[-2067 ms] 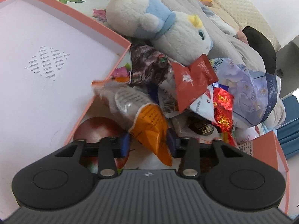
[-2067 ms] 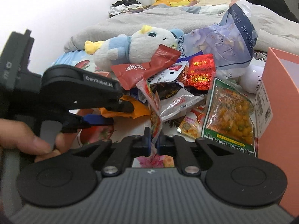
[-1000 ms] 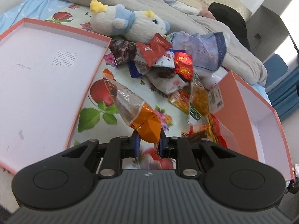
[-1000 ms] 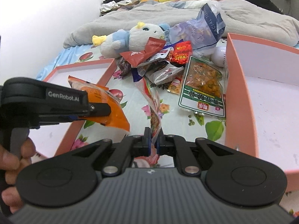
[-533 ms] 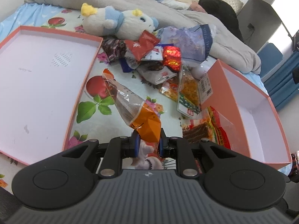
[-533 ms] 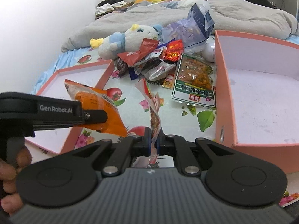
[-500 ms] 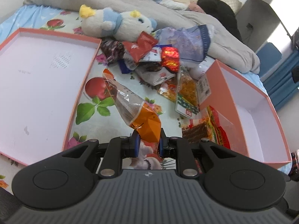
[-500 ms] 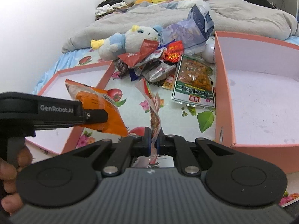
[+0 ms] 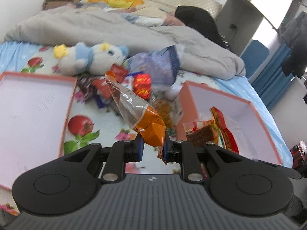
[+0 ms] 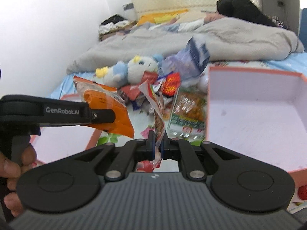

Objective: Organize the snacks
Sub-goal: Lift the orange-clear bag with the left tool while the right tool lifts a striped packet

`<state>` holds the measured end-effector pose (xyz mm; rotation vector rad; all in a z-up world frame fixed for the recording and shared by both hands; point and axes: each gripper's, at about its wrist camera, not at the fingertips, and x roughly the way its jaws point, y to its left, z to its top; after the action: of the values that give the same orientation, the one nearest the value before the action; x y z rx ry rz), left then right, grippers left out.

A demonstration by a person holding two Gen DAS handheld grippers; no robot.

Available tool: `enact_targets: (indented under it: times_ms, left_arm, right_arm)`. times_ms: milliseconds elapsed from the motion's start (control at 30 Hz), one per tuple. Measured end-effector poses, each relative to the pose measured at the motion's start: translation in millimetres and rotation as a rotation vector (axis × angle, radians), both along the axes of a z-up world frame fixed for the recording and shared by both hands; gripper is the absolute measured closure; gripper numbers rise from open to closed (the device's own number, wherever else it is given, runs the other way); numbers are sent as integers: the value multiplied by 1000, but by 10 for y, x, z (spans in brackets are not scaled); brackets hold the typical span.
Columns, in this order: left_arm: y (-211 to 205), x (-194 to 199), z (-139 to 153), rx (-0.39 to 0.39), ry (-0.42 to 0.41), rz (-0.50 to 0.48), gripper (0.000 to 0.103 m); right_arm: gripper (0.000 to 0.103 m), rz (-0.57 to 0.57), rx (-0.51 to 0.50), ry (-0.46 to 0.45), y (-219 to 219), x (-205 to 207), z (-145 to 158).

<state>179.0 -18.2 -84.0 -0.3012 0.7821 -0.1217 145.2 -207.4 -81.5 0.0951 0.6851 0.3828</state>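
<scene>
A bed (image 9: 119,28) fills both views, its flowered sheet (image 9: 107,118) spread in front and a grey quilt (image 10: 220,38) bunched across the far side; on the sheet lie two salmon-rimmed box halves with pale insides, the shallow one (image 9: 28,103) at the left and the deeper one (image 10: 255,113) at the right; between them, toward the far side, sits a heap of snack packets (image 9: 142,84) with a white and blue plush toy (image 9: 90,59) at its far left edge and a pale purple tissue pack (image 10: 190,61) standing at its far right; a flat green-bordered packet (image 10: 188,111) of orange food lies just beside the right box's near wall.

The left gripper (image 9: 152,146) has its fingers pinching the orange end of an orange and clear snack bag (image 9: 134,111), which sticks up off the sheet, in the air between the two boxes; the right gripper (image 10: 157,147) has its fingers pressed nearly together on the lower edge of a thin red and clear snack packet (image 10: 156,107), which stands up edge-on, also clear of the sheet; in the left wrist view that packet hangs in front of the right box.

A hand (image 10: 11,168) wraps the left gripper's handle at the near left of the right wrist view.
</scene>
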Motion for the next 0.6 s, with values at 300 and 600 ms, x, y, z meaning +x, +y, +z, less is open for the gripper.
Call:
enact_targets:
  times_ms: [300,600]
  left_arm:
    - [-458,176,502,4,-67,-82,81]
    - [-982,391,905,-1,-131,-159,81]
  right_arm:
    - [95,-95,16,-90,-370,83,463]
    - [95,-173,8,-168,-838,183,784]
